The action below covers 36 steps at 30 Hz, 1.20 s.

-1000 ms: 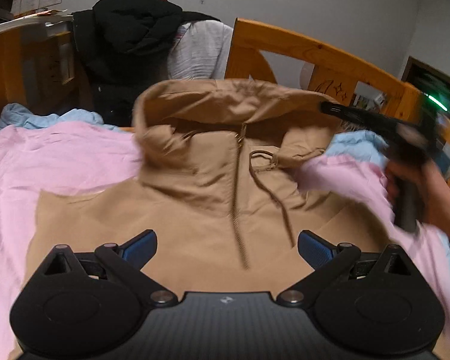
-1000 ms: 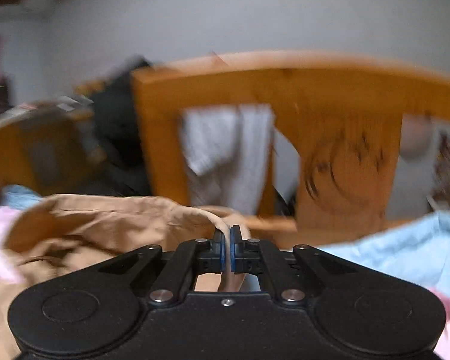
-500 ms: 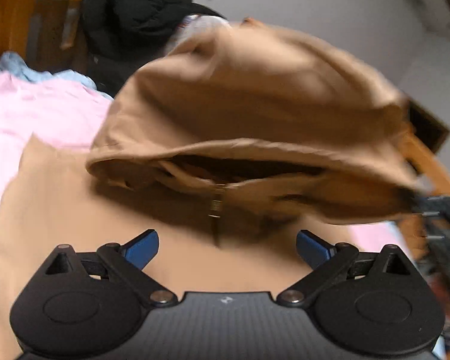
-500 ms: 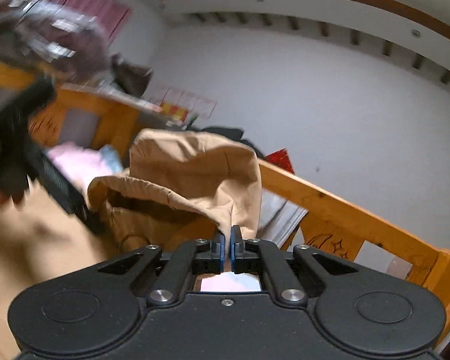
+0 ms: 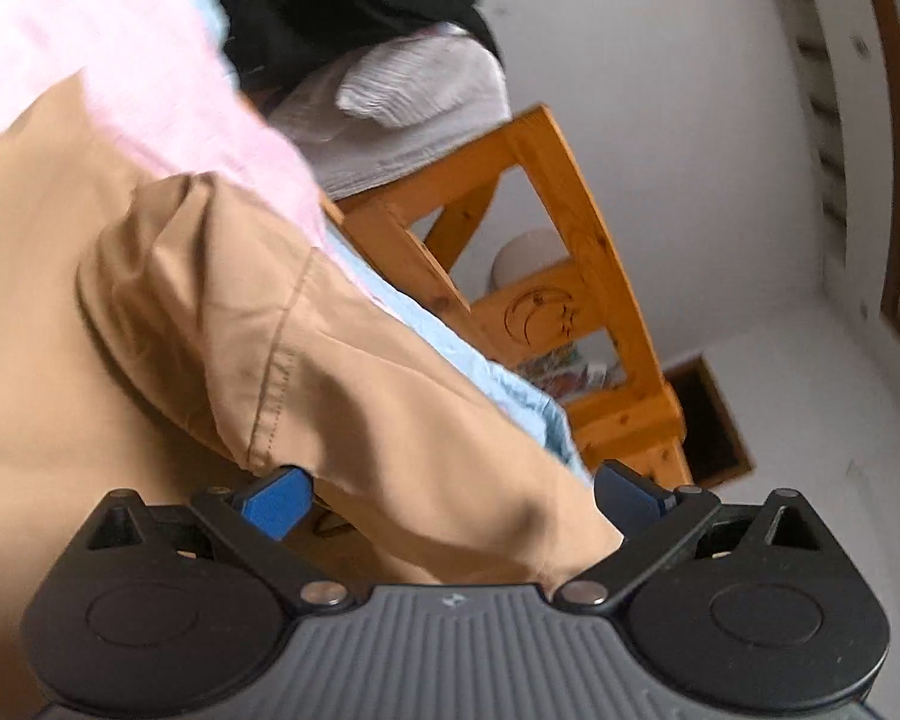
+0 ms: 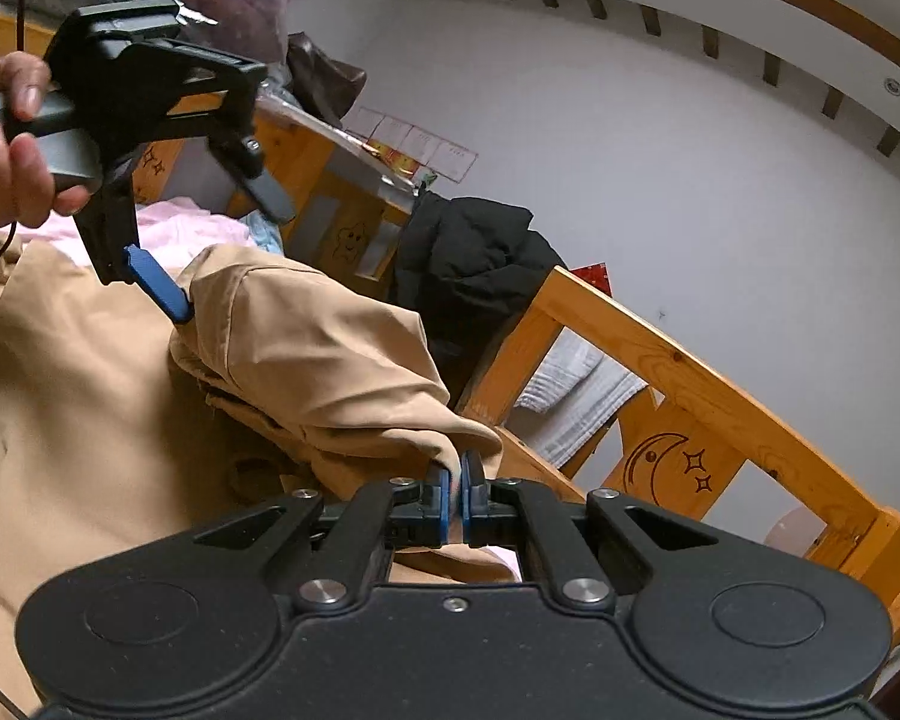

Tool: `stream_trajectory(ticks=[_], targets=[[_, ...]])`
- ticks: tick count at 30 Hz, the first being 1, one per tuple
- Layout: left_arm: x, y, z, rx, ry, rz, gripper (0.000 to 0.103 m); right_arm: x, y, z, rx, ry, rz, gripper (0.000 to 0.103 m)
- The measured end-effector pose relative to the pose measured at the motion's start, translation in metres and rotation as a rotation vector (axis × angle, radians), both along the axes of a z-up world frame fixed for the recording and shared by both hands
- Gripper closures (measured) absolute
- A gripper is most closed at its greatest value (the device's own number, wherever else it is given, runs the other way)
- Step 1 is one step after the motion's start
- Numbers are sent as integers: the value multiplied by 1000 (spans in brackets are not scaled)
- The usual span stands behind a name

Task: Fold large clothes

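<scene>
A tan hooded jacket [image 5: 90,360] lies spread on a pink sheet [image 5: 90,48]. Its hood [image 6: 318,348] is pulled over onto the jacket's body [image 6: 90,420]. My right gripper [image 6: 456,498] is shut on the hood's edge, a thin fold pinched between the blue pads. My left gripper [image 5: 453,498] is open, rolled to one side, and a bulge of the hood [image 5: 360,390] lies between its jaws without being pressed. In the right wrist view the left gripper [image 6: 231,264] hangs at the hood's far side, held by a hand [image 6: 6,150], one blue pad [image 6: 156,288] touching the fabric.
A wooden bed rail [image 6: 720,396] with carved moon and stars runs behind the jacket. A black coat [image 6: 474,264] and a white ribbed cloth [image 6: 576,396] hang over it. A light blue cloth [image 5: 486,384] lies under the hood by the rail [image 5: 570,228].
The right gripper has carried the hood up and over onto the jacket's body. The left gripper has rolled and moved in on the hood, which now lies between its jaws.
</scene>
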<state>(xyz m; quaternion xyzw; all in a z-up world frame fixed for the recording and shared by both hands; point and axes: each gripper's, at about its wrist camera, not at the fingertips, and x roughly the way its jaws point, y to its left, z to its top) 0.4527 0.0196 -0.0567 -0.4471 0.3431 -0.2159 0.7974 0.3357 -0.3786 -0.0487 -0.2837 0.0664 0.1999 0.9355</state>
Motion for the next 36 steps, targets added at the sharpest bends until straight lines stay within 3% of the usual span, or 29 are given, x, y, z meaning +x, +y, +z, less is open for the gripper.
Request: stream_trajectory(ticks=[3, 5, 9, 13, 15, 18, 20, 22, 23, 24, 27, 30, 33, 36], targets=[[3, 9, -9, -16, 86, 39, 20, -4, -3, -4, -42, -16, 4, 100], [2, 11, -10, -24, 105, 35, 20, -3, -2, -6, -59, -21, 2, 100], [-12, 14, -9, 48, 73, 35, 6, 3, -2, -1, -31, -1, -22, 100], [-30, 31, -22, 87, 63, 82, 4, 16, -5, 18, 57, 37, -37, 100], [-25, 34, -27, 60, 52, 121, 4, 23, -7, 26, 101, 62, -45, 100], [-13, 32, -39, -64, 66, 147, 4, 34, -10, 35, 165, 103, -62, 100], [-6, 25, -44, -142, 81, 143, 14, 37, -11, 35, 182, 109, -71, 100], [0, 17, -42, -196, 106, 128, 37, 37, -12, 33, 185, 116, -80, 100], [2, 13, -39, -203, 111, 129, 45, 37, -12, 32, 184, 120, -82, 100], [3, 11, -35, -198, 113, 133, 66, 36, -13, 30, 178, 119, -87, 100], [15, 8, -9, -160, 138, 166, 87, 35, -17, 26, 168, 114, -101, 100], [27, 4, 29, -118, 125, 182, 90, 36, -21, 21, 140, 105, -115, 100], [40, -1, 62, -95, 166, 190, 91, 33, -22, 12, 97, 81, -139, 98], [52, -8, 80, -73, 205, 182, 92, 21, -18, -1, 6, -14, -175, 79]])
